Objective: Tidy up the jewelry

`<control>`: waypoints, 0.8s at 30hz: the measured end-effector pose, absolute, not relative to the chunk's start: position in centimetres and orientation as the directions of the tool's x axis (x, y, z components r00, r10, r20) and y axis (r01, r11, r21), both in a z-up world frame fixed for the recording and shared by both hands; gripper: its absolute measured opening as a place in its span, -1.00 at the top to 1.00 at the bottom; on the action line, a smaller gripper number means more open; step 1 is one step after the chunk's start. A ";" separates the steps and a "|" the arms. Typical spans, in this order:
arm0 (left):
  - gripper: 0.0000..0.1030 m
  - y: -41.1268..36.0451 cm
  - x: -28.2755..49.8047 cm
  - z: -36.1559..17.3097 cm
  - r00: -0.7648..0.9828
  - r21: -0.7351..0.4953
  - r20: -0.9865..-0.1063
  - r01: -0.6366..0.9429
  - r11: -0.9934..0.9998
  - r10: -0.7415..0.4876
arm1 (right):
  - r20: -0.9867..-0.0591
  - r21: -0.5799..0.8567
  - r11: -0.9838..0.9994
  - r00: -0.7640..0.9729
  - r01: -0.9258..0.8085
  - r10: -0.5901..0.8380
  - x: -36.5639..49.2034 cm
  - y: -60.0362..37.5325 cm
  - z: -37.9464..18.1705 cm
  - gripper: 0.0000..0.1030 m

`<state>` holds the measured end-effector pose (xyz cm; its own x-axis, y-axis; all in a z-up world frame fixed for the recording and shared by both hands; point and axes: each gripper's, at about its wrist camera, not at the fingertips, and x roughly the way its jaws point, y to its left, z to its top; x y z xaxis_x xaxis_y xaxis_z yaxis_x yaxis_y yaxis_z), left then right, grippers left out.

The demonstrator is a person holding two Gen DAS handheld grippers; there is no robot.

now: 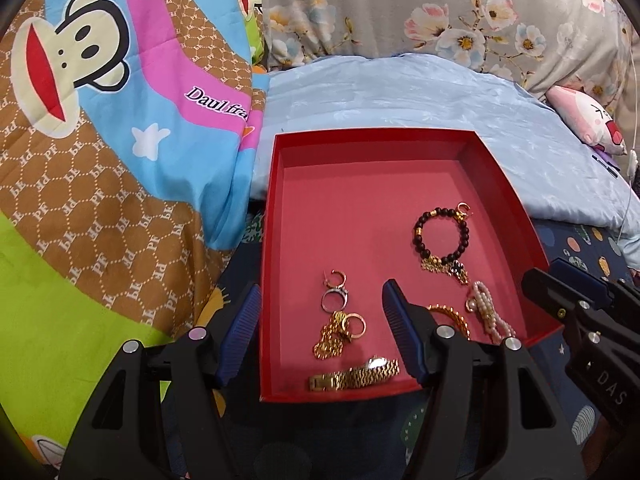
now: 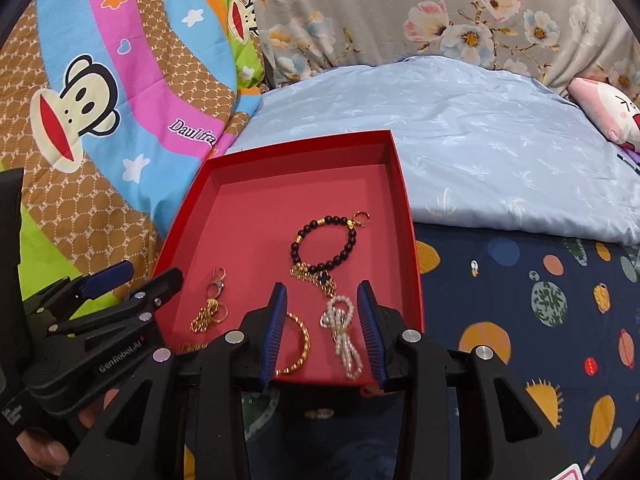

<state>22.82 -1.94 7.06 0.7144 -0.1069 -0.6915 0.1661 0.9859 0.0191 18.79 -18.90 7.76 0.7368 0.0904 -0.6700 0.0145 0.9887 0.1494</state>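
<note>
A shallow red cardboard tray [image 1: 280, 216] rests on patterned bedding [image 1: 100, 200], keeping the gold, beaded and pearl jewelry [image 1: 440, 240] gathered near its front wall, where the left gripper [image 1: 320, 332] and right gripper [image 2: 323, 328] hover part-open, empty, the wall [image 1: 340, 394] obstructing low approaches.

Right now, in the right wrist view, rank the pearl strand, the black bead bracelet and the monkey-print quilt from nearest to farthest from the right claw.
1. Pearl strand: lies between the fingers of the right claw, on the floor of the red tray.
2. Black bead bracelet: farther up the tray, past the fingertips.
3. Monkey-print quilt: outside the tray, far upper left.
</note>
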 end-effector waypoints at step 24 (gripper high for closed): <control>-0.77 -3.1 19.8 8.1 0.674 0.095 -0.739 0.133 0.987 -0.019 | -0.727 0.099 0.992 0.686 0.082 0.016 15.8 -19.0 8.9 -0.37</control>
